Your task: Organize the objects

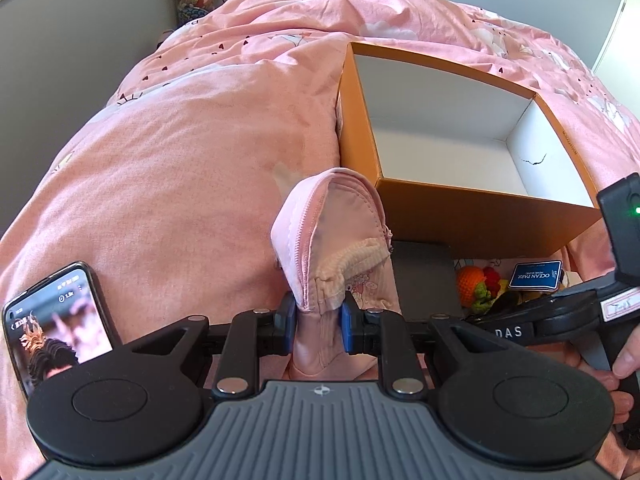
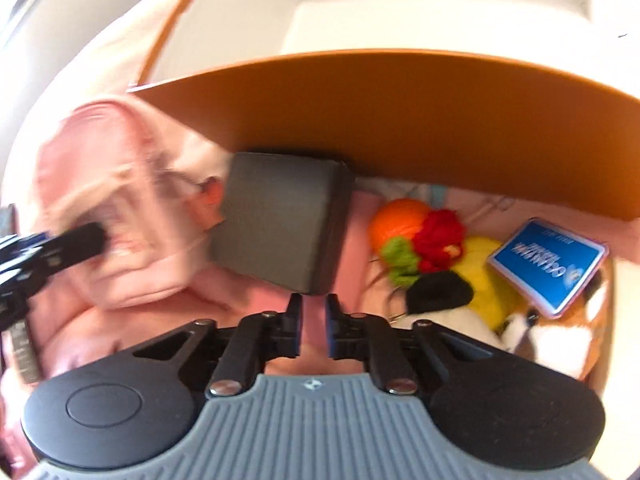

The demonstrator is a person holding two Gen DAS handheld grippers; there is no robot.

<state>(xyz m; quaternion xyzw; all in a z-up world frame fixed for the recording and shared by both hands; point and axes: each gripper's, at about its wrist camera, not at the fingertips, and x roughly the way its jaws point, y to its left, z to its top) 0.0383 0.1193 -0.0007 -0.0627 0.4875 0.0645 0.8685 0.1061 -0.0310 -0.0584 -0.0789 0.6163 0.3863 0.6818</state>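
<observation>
My left gripper (image 1: 318, 312) is shut on the lower end of a pink zip pouch (image 1: 340, 224), which stands upright over the pink bedding, just left of the open orange box (image 1: 480, 216). In the right wrist view the pouch (image 2: 120, 200) is blurred at the left. My right gripper (image 2: 314, 300) is shut with nothing between its fingers, hovering over the bedding just in front of a black flat case (image 2: 284, 224). Right of the case lie crocheted fruits (image 2: 416, 232) and a blue card (image 2: 548, 264), all in front of the box wall (image 2: 380, 120).
A phone (image 1: 60, 320) with a lit screen lies on the bedding at the lower left. A white and orange plush toy (image 2: 552, 340) sits by the blue card. The orange box's white inside shows nothing in it. A hand (image 1: 624, 360) grips the right tool's handle.
</observation>
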